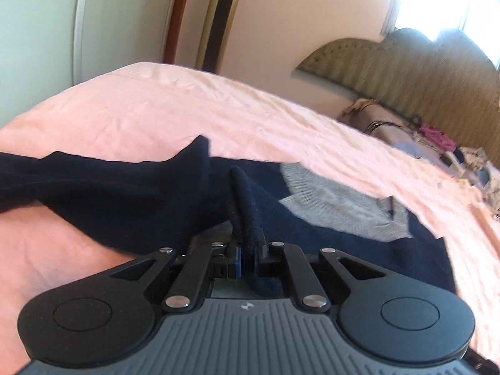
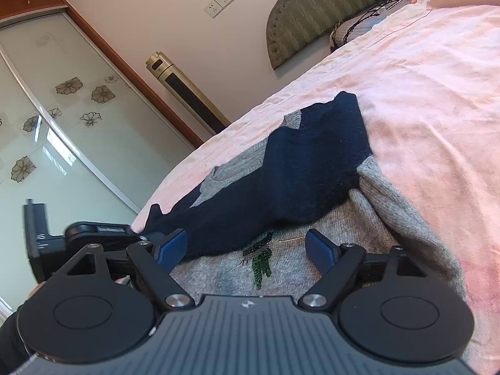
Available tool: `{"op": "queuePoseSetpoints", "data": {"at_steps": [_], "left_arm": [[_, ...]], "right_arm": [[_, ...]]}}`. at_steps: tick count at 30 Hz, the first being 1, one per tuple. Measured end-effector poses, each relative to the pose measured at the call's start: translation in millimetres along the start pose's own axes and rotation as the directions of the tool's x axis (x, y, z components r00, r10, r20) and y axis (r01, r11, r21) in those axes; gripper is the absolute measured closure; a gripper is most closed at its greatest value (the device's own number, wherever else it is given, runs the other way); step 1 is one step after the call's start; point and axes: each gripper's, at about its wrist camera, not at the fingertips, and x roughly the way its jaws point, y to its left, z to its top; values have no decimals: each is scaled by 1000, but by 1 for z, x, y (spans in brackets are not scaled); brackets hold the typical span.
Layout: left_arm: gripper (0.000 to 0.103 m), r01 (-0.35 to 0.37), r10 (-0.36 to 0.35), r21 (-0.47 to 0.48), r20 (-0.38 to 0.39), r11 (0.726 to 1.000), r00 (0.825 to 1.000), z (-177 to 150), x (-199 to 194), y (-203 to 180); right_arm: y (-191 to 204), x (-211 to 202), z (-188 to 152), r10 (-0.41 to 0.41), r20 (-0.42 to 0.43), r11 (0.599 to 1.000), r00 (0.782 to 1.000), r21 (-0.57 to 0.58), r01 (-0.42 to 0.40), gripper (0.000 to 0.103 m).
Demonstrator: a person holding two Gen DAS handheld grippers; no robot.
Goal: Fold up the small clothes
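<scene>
1. On the pink bed sheet (image 2: 422, 100) lies a small knitted sweater, dark navy and grey wool (image 2: 312, 156), with a little green stitched bird on its grey front (image 2: 261, 256).
2. One navy part is lifted up from the rest, and the left gripper (image 1: 247, 256) has its two jaws pressed together on that navy fold (you can see the cloth standing up between them).
3. Just above the grey front hangs the right gripper (image 2: 247, 250), its blue pads (image 2: 320, 251) wide apart and holding nothing.
4. I think the job is in the middle of a fold: the navy sleeve or side is being carried across the body.
5. Next, the left gripper should lay that part flat over the grey middle and let go, while the right one could press or pinch the other side so the sweater does not slide.
6. Farther off stand a green padded headboard (image 1: 406, 62), a tall gold tower fan (image 2: 187, 93) and a glass wardrobe door with flowers (image 2: 62, 109).
</scene>
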Motion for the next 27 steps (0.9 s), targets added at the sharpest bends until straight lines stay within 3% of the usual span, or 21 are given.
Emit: {"op": "queuePoseSetpoints", "data": {"at_steps": [2,3,6,9,12,13,16,19,20,23,25,27], "left_arm": [[95,-18,23,50,-103,999,994,-8,17,4],[93,-17,22,86,-57,996,998,-12,12,3],[91,-33,40,129,-50,991,998,-19,-3,2],[84,-77,76,50,18,996,997,-25,-28,10],[83,-62,62,-11,124,998,990,-25,-41,10],[79,-41,43,-13,145,999,989,-24,-42,6],[46,30,-35,54,100,998,994,-18,-22,-12],[37,35,-32,125,-24,992,999,-18,17,-23],[28,36,-37,161,-1,986,999,-20,24,-23],[24,28,-35,230,24,973,999,-26,28,-21],[24,46,-52,216,20,975,998,-23,16,-14],[24,54,-67,147,90,988,994,-22,-8,7]], "right_arm": [[0,1,-1,1,-3,1000,1000,-6,-1,19],[1,2,0,1,-6,1000,1000,-11,-1,17],[15,2,3,-45,-36,997,998,-69,43,16],[36,-5,19,-9,-17,989,1000,-149,6,13],[46,2,54,-9,28,982,1000,-186,14,1],[46,10,64,-34,33,980,999,-197,40,1],[41,52,88,-152,-12,960,988,-238,145,2],[29,93,90,-275,-97,925,956,-299,236,4],[23,102,85,-312,-120,911,942,-320,261,4],[16,110,61,-388,-59,803,920,-511,306,0],[14,108,63,-376,-59,816,925,-494,300,0],[16,108,62,-384,-59,806,921,-507,304,0]]}}
